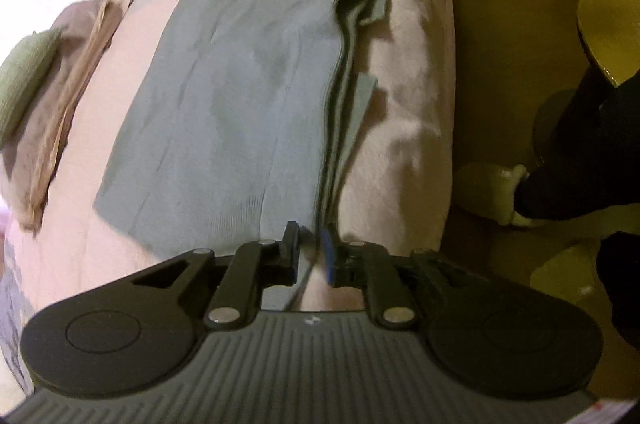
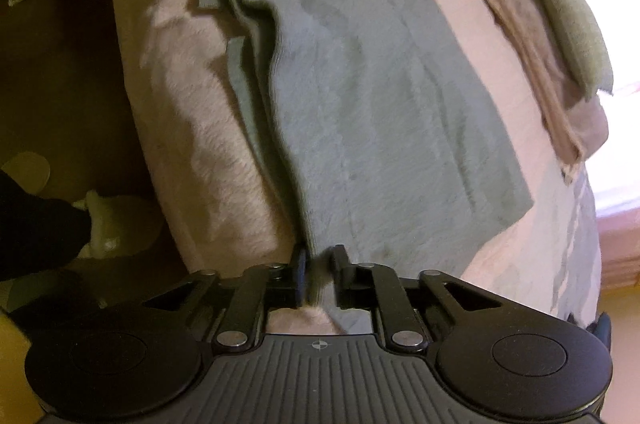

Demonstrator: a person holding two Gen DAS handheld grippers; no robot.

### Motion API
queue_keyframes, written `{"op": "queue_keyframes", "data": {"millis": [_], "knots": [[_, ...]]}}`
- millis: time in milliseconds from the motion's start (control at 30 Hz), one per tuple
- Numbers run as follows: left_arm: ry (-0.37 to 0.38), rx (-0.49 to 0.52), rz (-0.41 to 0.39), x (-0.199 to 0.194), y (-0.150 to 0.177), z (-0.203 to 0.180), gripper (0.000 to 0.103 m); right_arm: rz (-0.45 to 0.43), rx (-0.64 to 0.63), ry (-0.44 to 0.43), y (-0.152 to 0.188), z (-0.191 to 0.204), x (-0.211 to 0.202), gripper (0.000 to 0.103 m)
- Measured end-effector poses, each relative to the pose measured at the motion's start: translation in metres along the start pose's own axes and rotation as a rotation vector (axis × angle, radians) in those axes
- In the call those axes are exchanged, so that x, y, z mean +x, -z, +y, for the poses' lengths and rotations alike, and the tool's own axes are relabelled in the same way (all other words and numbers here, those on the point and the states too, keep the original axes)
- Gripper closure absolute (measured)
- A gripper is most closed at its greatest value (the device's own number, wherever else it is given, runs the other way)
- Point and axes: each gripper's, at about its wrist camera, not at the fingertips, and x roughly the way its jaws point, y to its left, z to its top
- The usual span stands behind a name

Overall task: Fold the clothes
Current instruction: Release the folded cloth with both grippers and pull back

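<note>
A grey-green garment (image 1: 240, 72) is lying folded flat on a bed covered with a pale pink blanket (image 1: 404, 128), its layered edge running close to the side of the bed nearest the person. In the left wrist view the left hand-held gripper (image 1: 311, 256) is sitting at the near end of that layered edge, its two fingers standing a little apart; a thin fold of the cloth is passing between them, but the picture is too blurred to show whether the pads are pressing on it. In the right wrist view the right hand-held gripper (image 2: 320, 276) is sitting at the opposite end of the same edge, its fingers also a little apart with a strip of the garment between them, and here too it cannot be told whether the cloth is being pinched or only lying in the gap.

On the far side of the bed, well apart from the garment, a stack of folded brownish clothes (image 2: 532, 64) is resting with a green knitted piece (image 2: 572, 28) on top. Beside the bed the floor (image 1: 500, 24) is showing yellowish, and the person's dark trouser leg (image 1: 580, 160) and a pale slipper (image 1: 496, 192) are standing there
</note>
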Motion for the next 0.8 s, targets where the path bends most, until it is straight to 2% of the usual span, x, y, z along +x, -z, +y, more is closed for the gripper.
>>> {"op": "queue_keyframes", "data": {"millis": [33,133,300,367,400,533,633,733,800], "knots": [[-0.002,-0.022,0.008,-0.007,0.003,0.003,0.091,0.008,0.024,-0.01,-0.001,-0.002,-0.005,0.071],[0.001,-0.118,0.028,-0.032,0.01,0.018,0.091,0.015,0.128,-0.034,-0.005,-0.008,-0.027,0.057],[-0.009,-0.289,0.06,-0.065,0.007,0.059,0.087,-0.002,0.427,-0.084,-0.03,-0.038,-0.065,0.055],[-0.013,-0.348,0.072,-0.075,0.002,0.078,0.085,0.0,0.575,-0.117,-0.042,-0.054,-0.076,0.051],[-0.009,-0.383,0.074,-0.078,-0.002,0.088,0.084,0.0,0.651,-0.14,-0.046,-0.062,-0.08,0.046],[0.007,-0.509,0.094,-0.076,-0.011,0.125,0.076,0.011,0.935,-0.199,-0.058,-0.087,-0.082,0.034],[0.024,-0.551,0.117,-0.068,-0.016,0.146,0.072,0.038,1.084,-0.24,-0.063,-0.104,-0.078,0.032],[0.034,-0.556,0.112,-0.066,-0.022,0.165,0.062,0.052,1.19,-0.276,-0.067,-0.118,-0.079,0.031],[0.046,-0.558,0.1,-0.065,-0.024,0.179,0.047,0.059,1.235,-0.285,-0.073,-0.122,-0.082,0.031]]}}
